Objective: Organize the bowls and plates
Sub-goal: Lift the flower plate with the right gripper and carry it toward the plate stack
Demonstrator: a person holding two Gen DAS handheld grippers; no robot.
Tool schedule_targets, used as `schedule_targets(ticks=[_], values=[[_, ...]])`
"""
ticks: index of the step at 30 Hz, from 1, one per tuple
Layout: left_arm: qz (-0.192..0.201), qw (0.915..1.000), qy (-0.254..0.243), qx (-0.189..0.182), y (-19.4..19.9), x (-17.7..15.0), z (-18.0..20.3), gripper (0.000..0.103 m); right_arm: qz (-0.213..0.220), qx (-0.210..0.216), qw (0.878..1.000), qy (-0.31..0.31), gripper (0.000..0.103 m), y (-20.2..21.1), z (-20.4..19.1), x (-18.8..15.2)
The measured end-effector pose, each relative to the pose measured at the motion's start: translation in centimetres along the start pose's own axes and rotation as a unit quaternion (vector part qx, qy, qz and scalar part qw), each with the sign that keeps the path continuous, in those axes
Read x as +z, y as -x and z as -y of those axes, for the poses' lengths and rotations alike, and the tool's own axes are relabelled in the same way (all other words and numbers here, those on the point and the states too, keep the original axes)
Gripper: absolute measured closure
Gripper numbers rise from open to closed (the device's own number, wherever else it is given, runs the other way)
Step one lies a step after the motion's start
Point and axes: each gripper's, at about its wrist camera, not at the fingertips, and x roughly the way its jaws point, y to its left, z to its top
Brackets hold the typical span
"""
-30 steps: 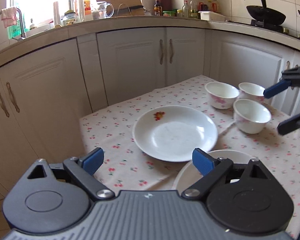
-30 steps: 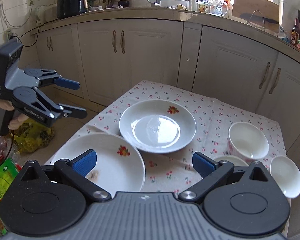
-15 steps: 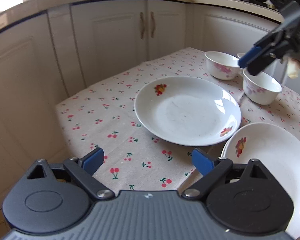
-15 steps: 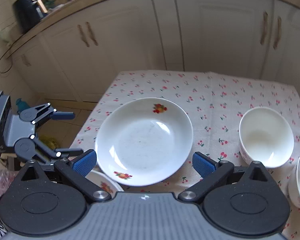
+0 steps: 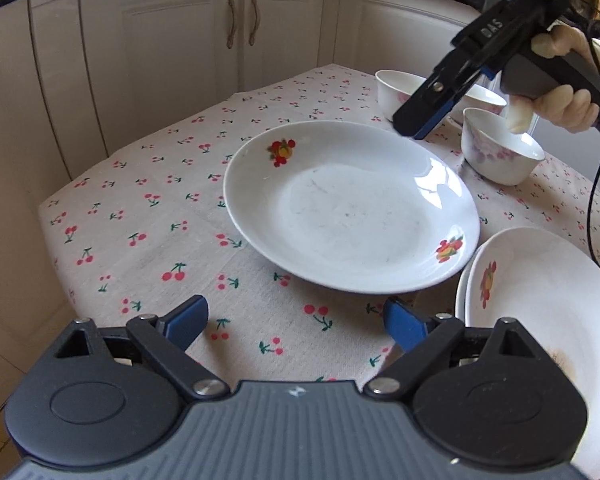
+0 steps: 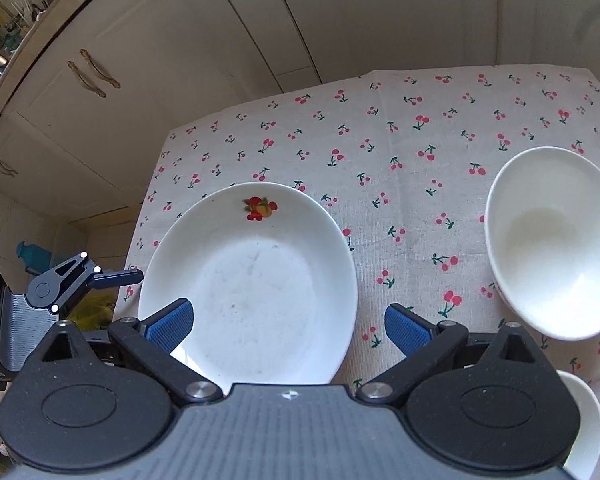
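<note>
Left wrist view: the left gripper (image 5: pixel 296 322) is held with its jaws spread wide above the cherry-print cloth (image 5: pixel 148 216); nothing is between the pads. A white plate (image 5: pixel 352 208) with fruit decals is set on the cloth just ahead of the fingertips. A second plate (image 5: pixel 548 320) is placed at the lower right, its rim just beside the first plate; a further rim is visible beneath it. Three bowls are grouped behind the plates, the nearest bowl (image 5: pixel 500 152) bearing a pink flower print. The right gripper (image 5: pixel 418 126) is seen edge-on above the far rim of the plate, held by a hand (image 5: pixel 560 100); its jaw spacing cannot be judged from this side.

Right wrist view: the right gripper (image 6: pixel 290 326) is shown with jaws spread, nothing pinched. The plate (image 6: pixel 256 280) is positioned below and between the pads, toward the left pad. A bowl (image 6: pixel 552 240) is located at the right, well apart from the plate. The left gripper (image 6: pixel 118 276) is visible at the left edge.
</note>
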Motion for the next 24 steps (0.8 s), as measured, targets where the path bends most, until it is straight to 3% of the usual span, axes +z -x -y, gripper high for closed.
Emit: schedule_targets(ticks=[2,7,24], values=[[-0.001,1.0,-0.004,-0.008,-0.3,0.2,0.0,0.009,-0.009,0.002,1.0,0.003,0.002,-0.7,-0.1,0.3],[-0.003,0.9996,-0.021,-0.016,-0.8,0.5,0.2,0.01,-0.019,0.003,1.0,0.012,0.017,-1.7,-0.3,0.7],[0.003,0.9981,-0.048,-0.038,-1.2,1.2,1.3,0.01,-0.021,-0.007,0.998,0.063,0.017,-3.0,-0.9,2.4]])
